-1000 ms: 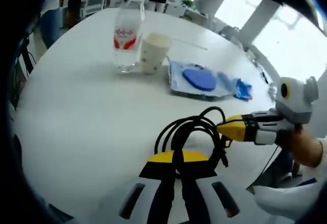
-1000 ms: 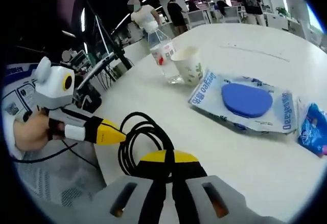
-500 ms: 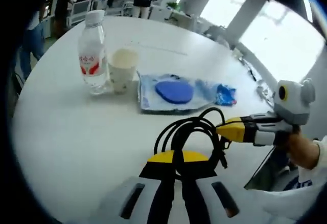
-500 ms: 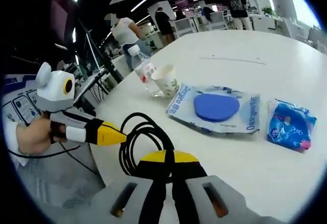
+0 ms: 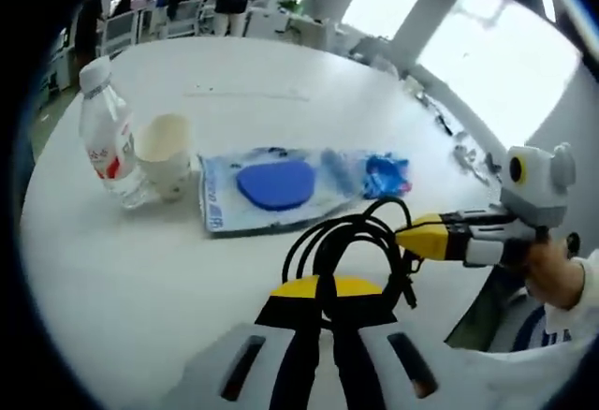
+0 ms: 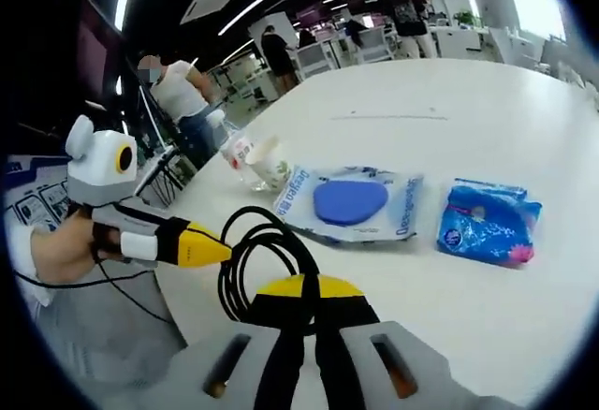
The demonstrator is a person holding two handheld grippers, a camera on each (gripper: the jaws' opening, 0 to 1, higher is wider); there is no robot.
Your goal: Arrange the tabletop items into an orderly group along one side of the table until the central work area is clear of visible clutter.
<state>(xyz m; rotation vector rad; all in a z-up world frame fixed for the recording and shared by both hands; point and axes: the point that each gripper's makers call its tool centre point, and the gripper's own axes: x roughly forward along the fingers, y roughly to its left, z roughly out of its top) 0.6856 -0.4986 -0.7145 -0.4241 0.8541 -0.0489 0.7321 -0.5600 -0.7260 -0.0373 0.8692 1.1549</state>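
Note:
A coiled black cable (image 5: pixel 344 238) loops up from my left gripper (image 5: pixel 323 288), which is shut on it. My right gripper (image 5: pixel 412 237) reaches in from the right, its yellow tip against the same coil. In the right gripper view the cable (image 6: pixel 267 241) rises from my right gripper (image 6: pixel 314 288), shut on it, and the left gripper (image 6: pixel 211 249) meets it from the left. Beyond the coil, on the white table (image 5: pixel 234 73), stand a water bottle (image 5: pixel 108 143) and a paper cup (image 5: pixel 166 153). To their right lie a wipes pack with a blue lid (image 5: pixel 271 185) and a blue packet (image 5: pixel 384 171).
In the right gripper view the bottle (image 6: pixel 239 153), cup (image 6: pixel 271 162), wipes pack (image 6: pixel 351 204) and blue packet (image 6: pixel 487 232) form a row across the table (image 6: pixel 449 101). People stand by desks far behind. A hand holds each gripper at the table's edge.
Both views have drawn back and swung, so the row of items looks smaller and shifted. The two grippers keep the same hold on the cable.

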